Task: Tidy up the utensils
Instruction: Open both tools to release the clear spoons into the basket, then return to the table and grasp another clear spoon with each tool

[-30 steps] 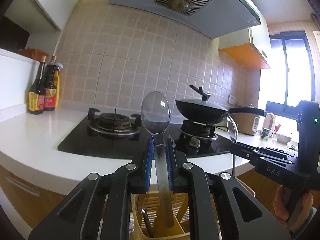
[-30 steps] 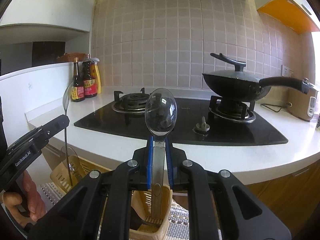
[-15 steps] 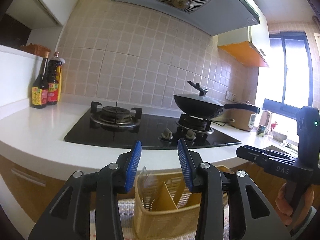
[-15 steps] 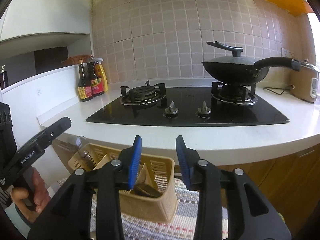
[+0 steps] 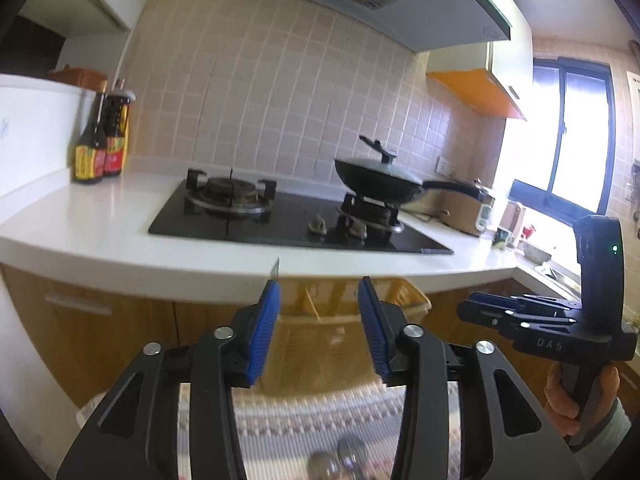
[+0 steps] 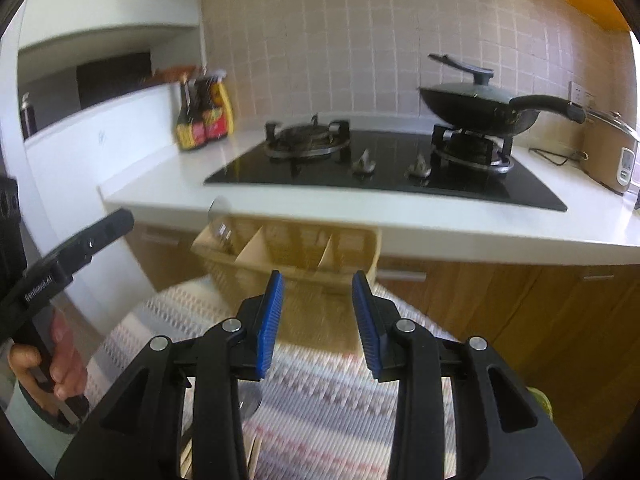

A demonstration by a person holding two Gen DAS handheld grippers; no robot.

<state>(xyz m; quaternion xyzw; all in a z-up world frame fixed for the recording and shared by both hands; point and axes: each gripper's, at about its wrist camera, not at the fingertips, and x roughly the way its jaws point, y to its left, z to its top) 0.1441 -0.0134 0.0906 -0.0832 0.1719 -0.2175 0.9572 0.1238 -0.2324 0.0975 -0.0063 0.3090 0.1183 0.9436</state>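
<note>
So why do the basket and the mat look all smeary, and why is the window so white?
Left wrist view: the window glares white with daylight; the yellow basket and striped mat smear from motion blur. Right wrist view: the basket and mat are streaked too, the stove only a little soft. The fisheye lens bends the counter edge in both.

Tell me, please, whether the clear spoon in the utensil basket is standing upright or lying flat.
Upright: in the right wrist view the spoon stands bowl-up in the leftmost compartment of the basket, poking above its rim.
</note>
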